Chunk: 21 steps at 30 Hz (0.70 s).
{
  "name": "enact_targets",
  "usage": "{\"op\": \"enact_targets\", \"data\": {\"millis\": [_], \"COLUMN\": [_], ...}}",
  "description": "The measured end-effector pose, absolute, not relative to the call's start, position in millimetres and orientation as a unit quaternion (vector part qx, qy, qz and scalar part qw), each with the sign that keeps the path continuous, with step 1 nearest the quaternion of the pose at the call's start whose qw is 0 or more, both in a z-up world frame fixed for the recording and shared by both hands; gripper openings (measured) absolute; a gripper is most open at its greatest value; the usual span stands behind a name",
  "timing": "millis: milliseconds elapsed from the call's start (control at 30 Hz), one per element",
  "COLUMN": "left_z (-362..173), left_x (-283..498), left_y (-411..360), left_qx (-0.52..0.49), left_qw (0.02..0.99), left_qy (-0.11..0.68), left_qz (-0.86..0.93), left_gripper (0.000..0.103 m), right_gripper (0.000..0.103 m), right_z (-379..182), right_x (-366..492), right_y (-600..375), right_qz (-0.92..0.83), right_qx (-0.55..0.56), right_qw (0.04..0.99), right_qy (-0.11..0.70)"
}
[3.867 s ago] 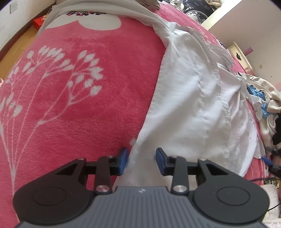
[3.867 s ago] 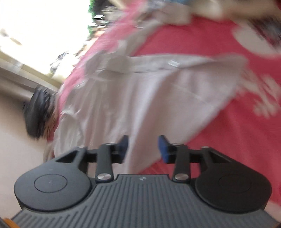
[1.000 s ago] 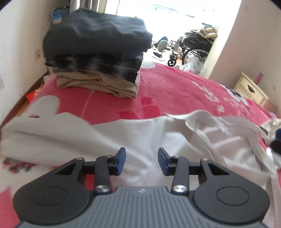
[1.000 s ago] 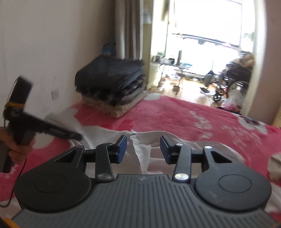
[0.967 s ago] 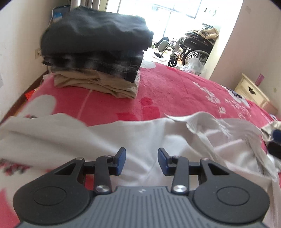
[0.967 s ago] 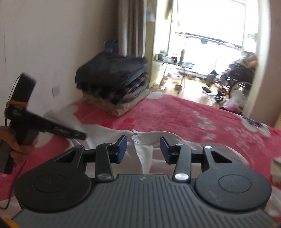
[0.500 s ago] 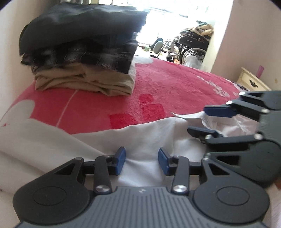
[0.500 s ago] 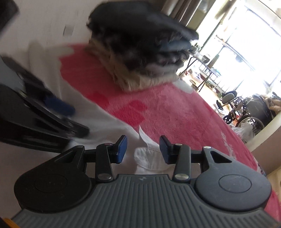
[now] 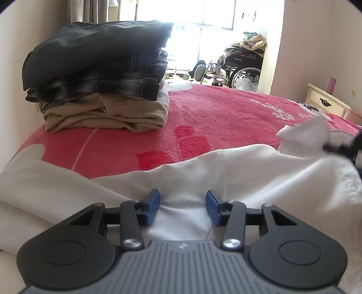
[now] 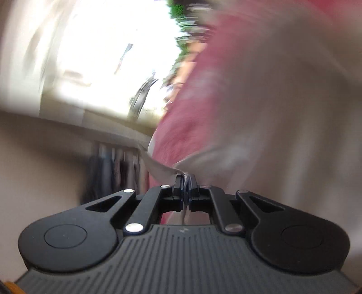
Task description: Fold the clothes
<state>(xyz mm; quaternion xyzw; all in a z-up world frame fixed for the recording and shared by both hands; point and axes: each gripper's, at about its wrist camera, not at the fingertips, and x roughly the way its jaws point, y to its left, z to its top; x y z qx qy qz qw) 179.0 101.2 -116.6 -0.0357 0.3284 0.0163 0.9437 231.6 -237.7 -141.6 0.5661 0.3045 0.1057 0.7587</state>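
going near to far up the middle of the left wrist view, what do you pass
left gripper, jaws apart over the cloth → white shirt → red blanket → wheelchair by the bright window

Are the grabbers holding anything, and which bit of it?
The right gripper pinches an edge of the white shirt. The left gripper holds nothing; its open jaws sit over the shirt.
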Motion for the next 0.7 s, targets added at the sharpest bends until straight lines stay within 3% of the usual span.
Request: {"op": "enact_targets", "data": {"millis": [333, 500, 700], "left_z": [-96.0, -68.8, -84.2], "left_x": [168.6, 158.3, 182.5], "left_y": [111.7, 81.2, 0.5], "left_qx": [-0.073, -0.027, 0.055], "left_qw": [0.951, 0.97, 0.954], "left_qy": [0.301, 0.241, 0.267], "left_qz": [0.005, -0.028, -0.123], "left_gripper": [0.046, 0.049, 0.049], "right_gripper": [0.005, 0.007, 0.007], "right_z": [-122.2, -94.3, -42.8], "right_x": [212.0, 217.3, 214.8], "right_y": [-242.7, -221.7, -199.0], "right_qz": [0.097, 0.075, 0.067], "right_qx": [0.501, 0.307, 0.118], "right_qw": [0.799, 0.879, 0.941], "right_qy": [0.319, 0.357, 0.311]}}
